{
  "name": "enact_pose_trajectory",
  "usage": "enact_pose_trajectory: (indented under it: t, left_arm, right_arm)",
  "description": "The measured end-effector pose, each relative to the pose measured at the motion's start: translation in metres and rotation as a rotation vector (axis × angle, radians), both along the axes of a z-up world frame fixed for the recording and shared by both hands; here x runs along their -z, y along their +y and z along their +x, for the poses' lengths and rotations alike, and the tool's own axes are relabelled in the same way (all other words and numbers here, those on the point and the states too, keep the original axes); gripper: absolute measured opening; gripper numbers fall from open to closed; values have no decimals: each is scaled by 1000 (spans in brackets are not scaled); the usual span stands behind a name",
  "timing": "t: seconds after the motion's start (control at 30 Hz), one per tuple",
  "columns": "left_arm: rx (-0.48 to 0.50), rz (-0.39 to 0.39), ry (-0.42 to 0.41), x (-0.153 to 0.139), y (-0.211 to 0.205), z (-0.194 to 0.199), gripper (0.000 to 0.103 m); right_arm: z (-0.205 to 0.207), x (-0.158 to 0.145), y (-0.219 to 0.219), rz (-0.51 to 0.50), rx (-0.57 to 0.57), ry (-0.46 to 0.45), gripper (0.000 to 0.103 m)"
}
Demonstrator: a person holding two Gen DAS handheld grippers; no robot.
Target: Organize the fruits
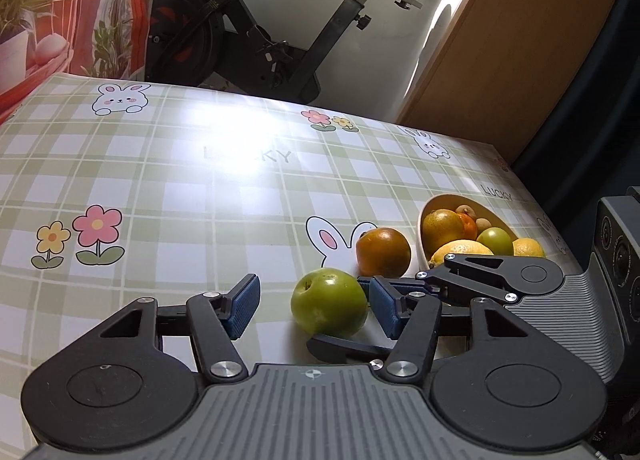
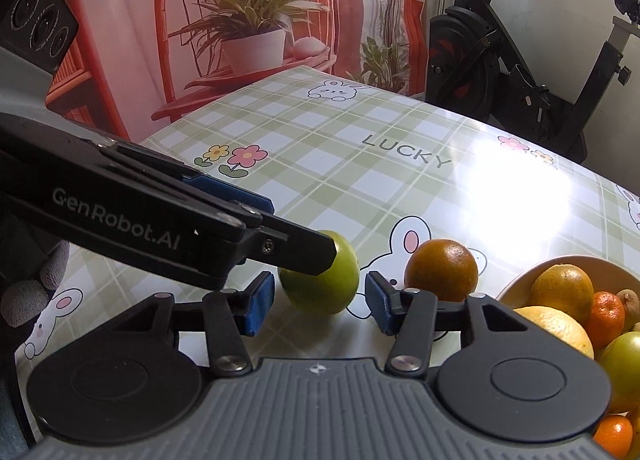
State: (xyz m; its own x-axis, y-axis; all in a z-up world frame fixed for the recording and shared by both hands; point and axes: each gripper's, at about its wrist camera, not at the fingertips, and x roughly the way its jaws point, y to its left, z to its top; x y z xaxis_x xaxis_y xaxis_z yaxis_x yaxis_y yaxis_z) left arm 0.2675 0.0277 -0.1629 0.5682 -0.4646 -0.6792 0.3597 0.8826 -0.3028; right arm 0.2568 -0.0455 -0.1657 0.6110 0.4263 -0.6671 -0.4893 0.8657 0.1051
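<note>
Green apple (image 1: 329, 302) resting on table, stem dimple turned up and toward left wrist camera, core axis tilted from upright; roundish, no marked long axis. Dark orange (image 1: 383, 252) just behind and right of it, near but whether touching cannot tell; no stem end visible. Cream bowl (image 1: 425, 207) further right, tilted in fisheye view, holding a large yellow-orange fruit, lemons, a small green fruit, a tangerine and small brownish ones. Surface: glossy tablecloth (image 1: 160, 164), pale green and white plaid, printed with rabbits, flowers and "LUCKY"; strong glare patch mid-table. Room: black exercise bike (image 1: 256, 16) beyond far edge, red-and-white printed backdrop with potted plants at left, wooden panel at right. Left gripper (image 1: 314, 304) spread wide, blue pads either side of apple, right pad close against its flank, left pad well apart; apple sits off-centre toward right pad. Right gripper (image 2: 320, 302) likewise spread, apple (image 2: 320, 280) just ahead of gap between pads, orange (image 2: 442, 270) beyond right pad. Left tool crosses right wrist view from left, its black finger tip over apple's near upper side. Gloved fingertips low at left edge there.
</note>
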Motion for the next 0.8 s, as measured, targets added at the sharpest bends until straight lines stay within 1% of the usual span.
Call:
enact_pose_trajectory:
  t: [0.17,0.33,0.37,0.4,0.47,0.63,0.8]
  left_arm:
    - [30,9,20,8,-12,3,61]
    - [18,2,31,14,-11,5,58]
    - [13,-4,34,14,-10,6,54]
    - [12,-13,37,15,-9,7,52]
    - [7,-26,39,16,-7,7,51]
    - [11,-22,29,13,-9,5,50]
    - [19,-18,8,7,-11,-4,50]
  right_arm:
    - [1,2,-2,11,4,5,50]
    - [1,3,-4,30,12,9,49]
    - [1,3,-4,31,13,9,49]
    - [1,3,-5,32,15,10,49]
    - [1,3,-5,34,17,10,49]
    - [-2,2,-5,41,25,15,47]
    - [-12,-4,-8,49,38,-9,47]
